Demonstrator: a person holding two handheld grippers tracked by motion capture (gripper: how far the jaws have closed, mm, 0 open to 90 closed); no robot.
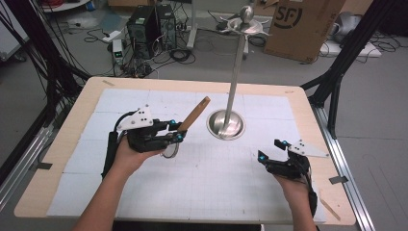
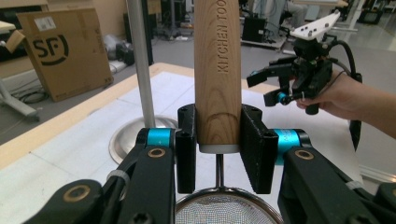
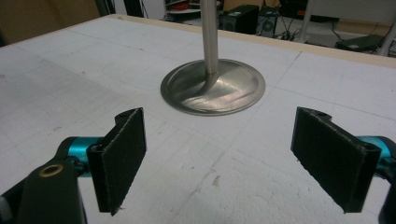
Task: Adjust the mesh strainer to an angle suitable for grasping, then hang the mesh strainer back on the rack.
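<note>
We worked at a pale wooden table (image 1: 57, 144) topped with a white gridded mat (image 1: 211, 178), in a room with cables, computer towers and a brown cardboard box (image 1: 303, 24) on the grey floor behind.

The thing in hand was a small strainer with a light-brown wooden handle (image 2: 217, 70) stamped with lettering, a thin wire neck and a round metal mesh bowl (image 2: 228, 211). It sat left of the table's centre, lifted off the mat, its handle slanting up and away towards the stand. Our left gripper (image 2: 217, 149) had its black pads clamped on the lower end of that handle, one on each side, with the mesh bowl hanging on the near side of the jaws; from the high view the mesh ring showed just beneath the gripper (image 1: 175, 131).

Just beyond the handle's tip stood a tall polished steel stand with a round dished base (image 1: 225, 124) and a thin upright pole (image 1: 235, 67) carrying hooks at the top.

Our right gripper (image 1: 272, 150) hovered well apart near the table's right edge, its jaws spread wide with nothing between them, pointing towards the stand's base (image 3: 213, 86).
</note>
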